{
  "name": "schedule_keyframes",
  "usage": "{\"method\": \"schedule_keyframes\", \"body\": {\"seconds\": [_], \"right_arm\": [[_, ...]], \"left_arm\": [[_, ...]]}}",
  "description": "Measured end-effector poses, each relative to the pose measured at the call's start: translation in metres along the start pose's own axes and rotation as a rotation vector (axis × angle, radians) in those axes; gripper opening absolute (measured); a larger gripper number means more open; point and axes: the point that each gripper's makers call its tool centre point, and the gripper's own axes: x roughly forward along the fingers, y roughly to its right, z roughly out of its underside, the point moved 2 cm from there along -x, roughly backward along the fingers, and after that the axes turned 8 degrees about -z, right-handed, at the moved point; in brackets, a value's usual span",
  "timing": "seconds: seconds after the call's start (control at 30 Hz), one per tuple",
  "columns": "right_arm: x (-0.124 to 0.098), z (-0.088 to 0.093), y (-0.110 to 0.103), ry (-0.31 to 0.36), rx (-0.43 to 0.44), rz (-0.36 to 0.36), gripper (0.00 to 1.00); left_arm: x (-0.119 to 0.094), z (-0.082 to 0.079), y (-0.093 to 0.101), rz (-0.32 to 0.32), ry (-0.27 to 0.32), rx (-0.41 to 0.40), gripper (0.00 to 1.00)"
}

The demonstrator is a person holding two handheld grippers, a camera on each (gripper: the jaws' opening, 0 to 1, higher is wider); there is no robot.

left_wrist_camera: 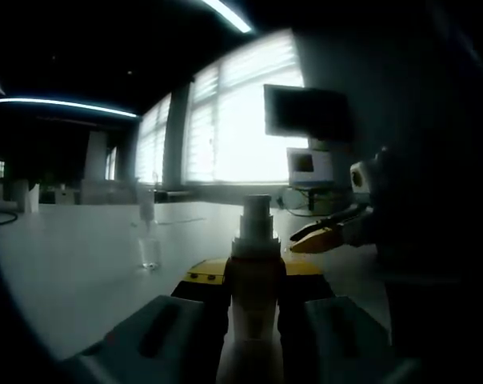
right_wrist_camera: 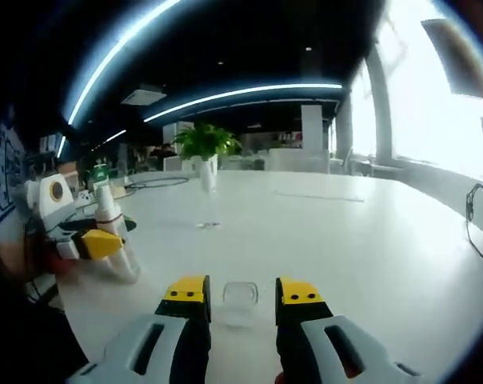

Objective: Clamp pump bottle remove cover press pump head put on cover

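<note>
Bottle (left_wrist_camera: 253,280) clamped upright between jaws of left hand-held gripper (left_wrist_camera: 254,300), long axis vertical, bare pump head up; seen leaning in right gripper view. Clear cover (right_wrist_camera: 238,302) off, between jaws of right hand-held gripper (right_wrist_camera: 241,298), low over white tabletop (right_wrist_camera: 369,240); jaws narrow, contact with cover unclear. Clamping and uncovering done. Pressing and recapping left, by the look of it.
</note>
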Motion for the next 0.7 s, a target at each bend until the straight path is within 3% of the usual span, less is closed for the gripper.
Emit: {"method": "schedule_keyframes", "body": {"seconds": [0.7], "right_arm": [[-0.008,-0.026,-0.008,0.122,-0.029,-0.023,0.28]], "left_arm": [[0.0,0.0,0.0,-0.003,-0.001,-0.003,0.13]]}}
